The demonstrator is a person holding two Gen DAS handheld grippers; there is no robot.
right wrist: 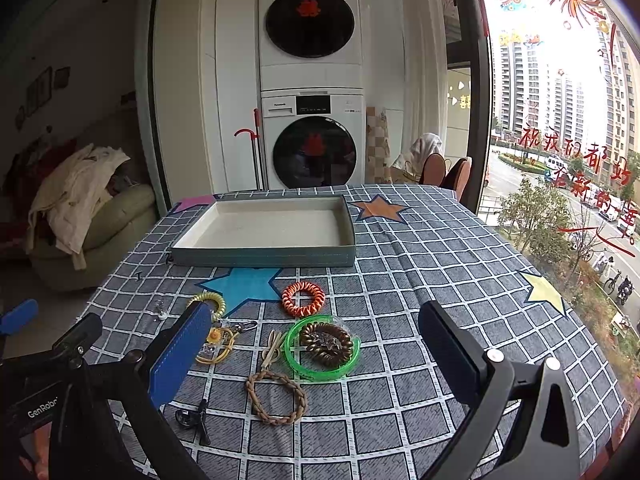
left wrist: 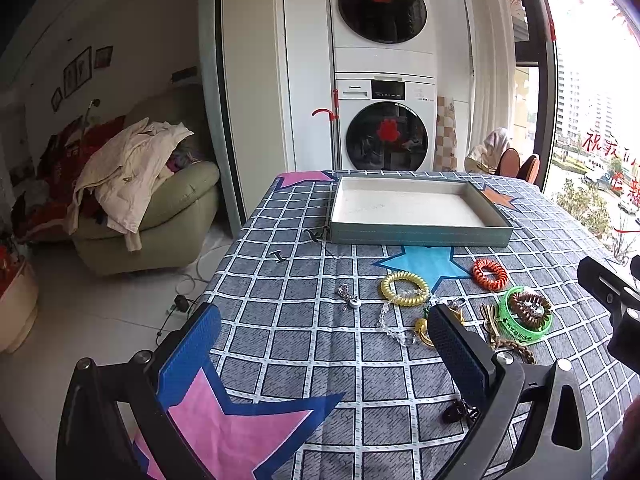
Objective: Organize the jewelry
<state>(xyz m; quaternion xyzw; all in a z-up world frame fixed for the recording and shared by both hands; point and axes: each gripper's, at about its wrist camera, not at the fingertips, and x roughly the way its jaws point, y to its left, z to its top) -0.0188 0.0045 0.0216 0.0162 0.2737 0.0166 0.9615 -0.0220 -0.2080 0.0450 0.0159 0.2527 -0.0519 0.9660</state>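
Both grippers hang above the checked tablecloth (right wrist: 420, 264) with fingers spread wide and nothing between them. Ahead of the left gripper (left wrist: 324, 332) and between its fingers lies one small silver charm (left wrist: 349, 298); by its right finger sit one yellow coil band (left wrist: 405, 289) and one clear bead chain (left wrist: 390, 322). Between the fingers of the right gripper (right wrist: 316, 340) lie one orange coil band (right wrist: 303, 298), one green bangle (right wrist: 320, 354) ringing one brown coil band (right wrist: 326, 343), and one braided cord loop (right wrist: 276, 398). One black clip (right wrist: 192, 418) lies below its left finger. One empty tray (right wrist: 264, 254) sits beyond all the jewelry, far ahead of both fingertips.
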